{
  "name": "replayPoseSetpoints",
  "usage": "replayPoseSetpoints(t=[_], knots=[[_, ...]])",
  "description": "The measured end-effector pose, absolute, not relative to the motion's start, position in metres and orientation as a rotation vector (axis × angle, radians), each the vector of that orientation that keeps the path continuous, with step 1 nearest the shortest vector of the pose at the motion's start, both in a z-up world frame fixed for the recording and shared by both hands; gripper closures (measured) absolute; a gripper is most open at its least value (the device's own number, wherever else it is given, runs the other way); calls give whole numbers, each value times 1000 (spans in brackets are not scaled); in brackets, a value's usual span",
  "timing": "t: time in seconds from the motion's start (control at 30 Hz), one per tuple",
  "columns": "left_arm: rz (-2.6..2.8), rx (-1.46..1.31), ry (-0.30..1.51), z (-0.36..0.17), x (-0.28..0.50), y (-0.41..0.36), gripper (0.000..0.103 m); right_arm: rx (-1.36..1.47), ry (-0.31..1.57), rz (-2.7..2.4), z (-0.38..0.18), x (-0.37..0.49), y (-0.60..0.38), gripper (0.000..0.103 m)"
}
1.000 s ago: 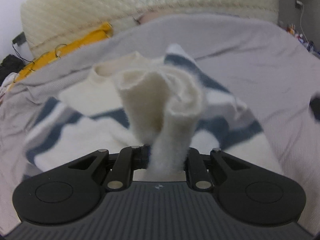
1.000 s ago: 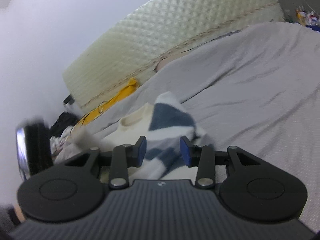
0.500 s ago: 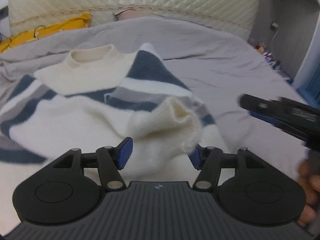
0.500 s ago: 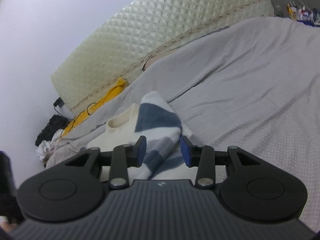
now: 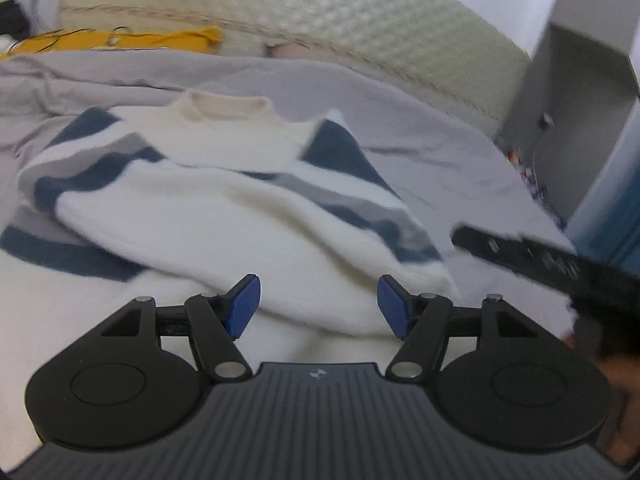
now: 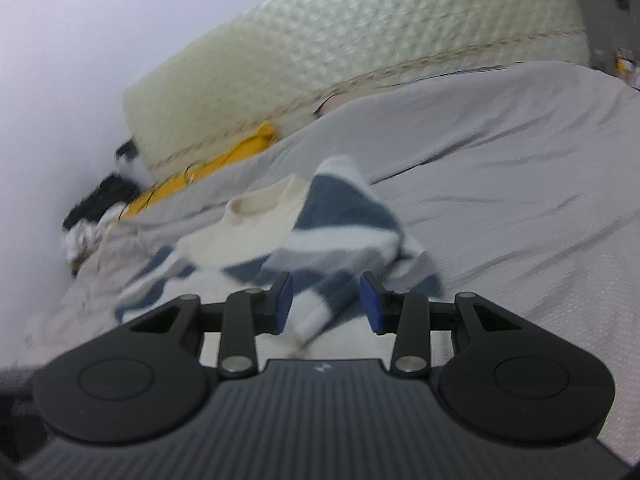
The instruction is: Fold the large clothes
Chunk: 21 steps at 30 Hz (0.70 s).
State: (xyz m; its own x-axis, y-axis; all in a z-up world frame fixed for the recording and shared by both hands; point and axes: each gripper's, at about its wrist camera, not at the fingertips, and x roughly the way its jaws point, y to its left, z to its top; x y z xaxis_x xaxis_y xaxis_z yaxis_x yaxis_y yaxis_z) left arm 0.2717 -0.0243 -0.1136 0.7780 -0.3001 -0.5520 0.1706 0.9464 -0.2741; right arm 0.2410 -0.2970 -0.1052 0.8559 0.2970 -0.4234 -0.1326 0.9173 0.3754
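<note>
The sweater point(image 5: 224, 200) lies spread on the grey bedsheet point(image 5: 432, 152), its cream collar point(image 5: 226, 106) toward the headboard and its white body crossed by navy and grey stripes. Both sleeves are folded in across the chest: the one on the left of the left wrist view runs down from the shoulder in blue and grey bands, and the one on the right lies slantwise, ending in a thick white fold near the camera. In the right wrist view the same sweater point(image 6: 320, 236) shows from its side, the striped sleeve point(image 6: 344, 208) humped up above the collar point(image 6: 260, 204).

The left gripper point(image 5: 318, 306) hangs just above the white fold with its blue pads well apart. Its jaws have just been opening, and they are released now: the fold shows in the gap between them, but neither pad presses on it. The right gripper point(image 6: 326, 302) stands partly spread over the striped edge of the sweater; cloth shows in the gap, yet the pads do not pinch it. From the left wrist view the right gripper point(image 5: 532, 258) appears as a blurred black bar at the right edge, with part of a hand point(image 5: 616, 392) under it.

Beyond the sheet stands a quilted cream headboard point(image 5: 360, 12). A yellow cloth point(image 5: 120, 40) lies along its foot at the left, and past it a dark heap of clothes point(image 6: 100, 200) sits against the white wall point(image 6: 80, 60). At the right of the left wrist view a grey cabinet point(image 5: 576, 92) stands beside the bed.
</note>
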Motion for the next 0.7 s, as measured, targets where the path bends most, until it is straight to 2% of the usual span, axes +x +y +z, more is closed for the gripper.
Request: replayPoseSetpoints(t=[0.2,0.4,0.6,0.7], knots=[[-167,-274,616,-125,296,17,33,260,483,353,-100,231,-259,64],[-131,-295,634,-143,321,31,33,173,535,434,-115,232,-220,74],[-111,-298,647,-154,337,38,33,120,617,370,-136,252,-207,76],[-109,-291,654,-159,341,39,33,123,622,293,-143,266,-213,80]])
